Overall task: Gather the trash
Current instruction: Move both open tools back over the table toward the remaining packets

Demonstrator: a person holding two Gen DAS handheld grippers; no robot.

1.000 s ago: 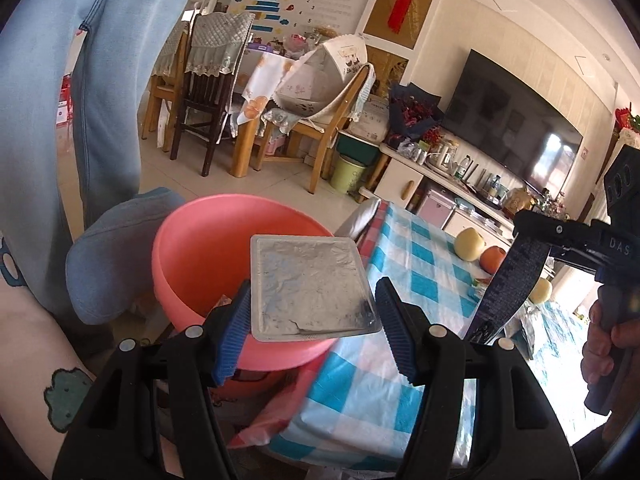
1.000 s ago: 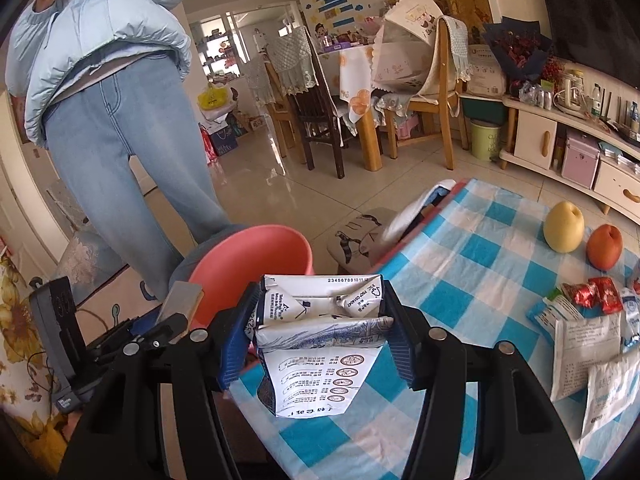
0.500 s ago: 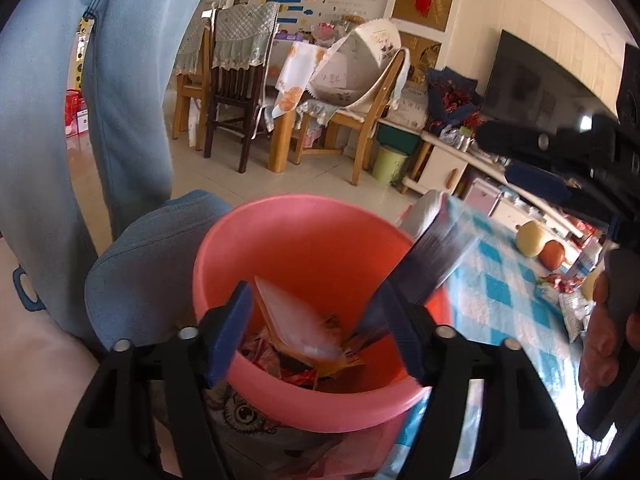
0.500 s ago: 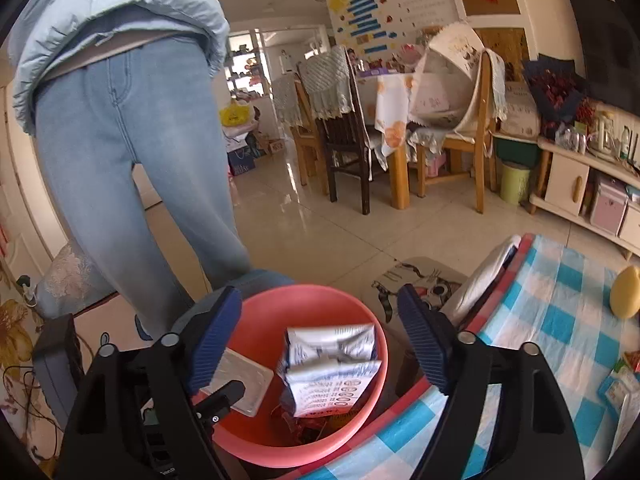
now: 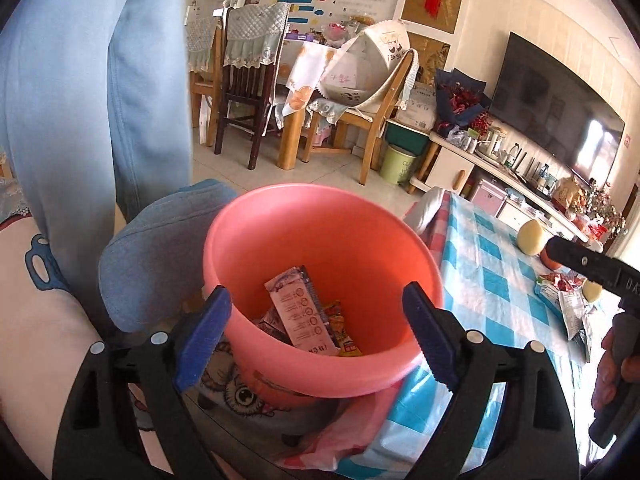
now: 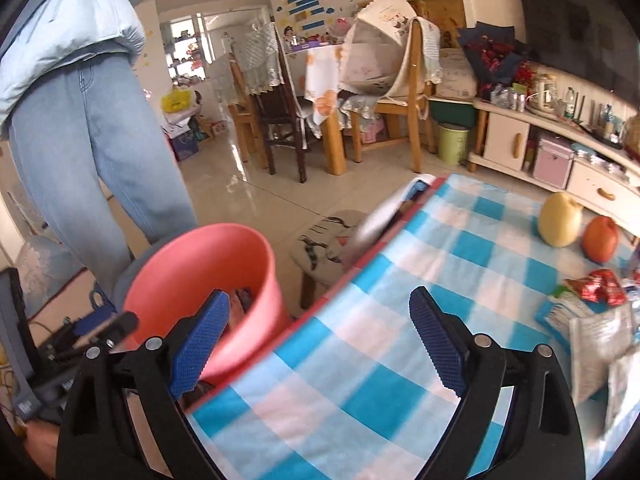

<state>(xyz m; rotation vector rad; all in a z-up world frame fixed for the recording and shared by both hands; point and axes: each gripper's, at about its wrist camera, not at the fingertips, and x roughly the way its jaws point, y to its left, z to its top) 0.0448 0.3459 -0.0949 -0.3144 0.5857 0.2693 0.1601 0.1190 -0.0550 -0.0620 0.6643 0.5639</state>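
A pink bucket stands off the table's left end; it also shows in the right wrist view. Inside lie a white carton and several wrappers. My left gripper is open and empty over the bucket's near rim. My right gripper is open and empty above the blue-checked tablecloth, right of the bucket. More trash, a red wrapper and white packets, lies on the cloth at the right.
A pear and an orange fruit sit on the table's far right. A person in jeans stands left of the bucket. A stool is beyond the table's end. Chairs and a TV cabinet stand behind.
Both grippers opened and dropped their loads into the bucket: the left let go of the silver packet, the right the white carton. The right gripper then swung right over the table.
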